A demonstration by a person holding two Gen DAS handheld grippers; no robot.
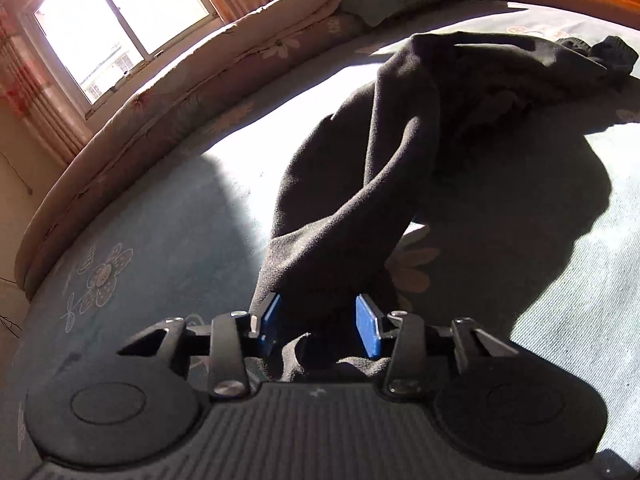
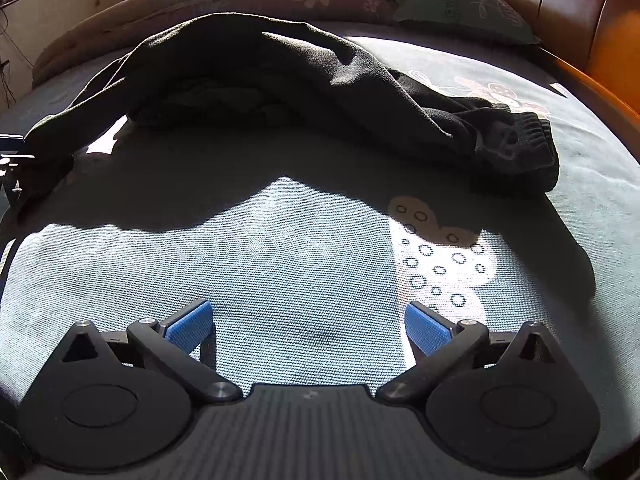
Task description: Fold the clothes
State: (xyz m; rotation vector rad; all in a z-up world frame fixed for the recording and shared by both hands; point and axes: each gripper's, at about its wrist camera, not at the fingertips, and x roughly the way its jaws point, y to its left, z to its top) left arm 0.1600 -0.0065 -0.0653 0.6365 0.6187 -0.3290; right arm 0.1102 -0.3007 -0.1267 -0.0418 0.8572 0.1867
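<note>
A black garment (image 1: pixel 400 140) lies crumpled across the pale blue bedspread (image 1: pixel 140 240). One end of it runs up between the blue pads of my left gripper (image 1: pixel 318 320). The jaws stand partly apart, so the cloth sits loosely in the gap. In the right wrist view the same garment (image 2: pixel 280 72) stretches across the far half of the bed, with a ribbed cuff (image 2: pixel 520 144) at its right end. My right gripper (image 2: pixel 308 324) is open wide above bare bedspread (image 2: pixel 300 248), well short of the garment, with nothing between its fingers.
A rolled quilt (image 1: pixel 180 72) lines the far edge of the bed below a bright window (image 1: pixel 120 20). A green pillow (image 2: pixel 460 4) rests against the brown headboard (image 2: pixel 560 12). Strong sunlight and deep shadows fall across the flower-patterned bedspread.
</note>
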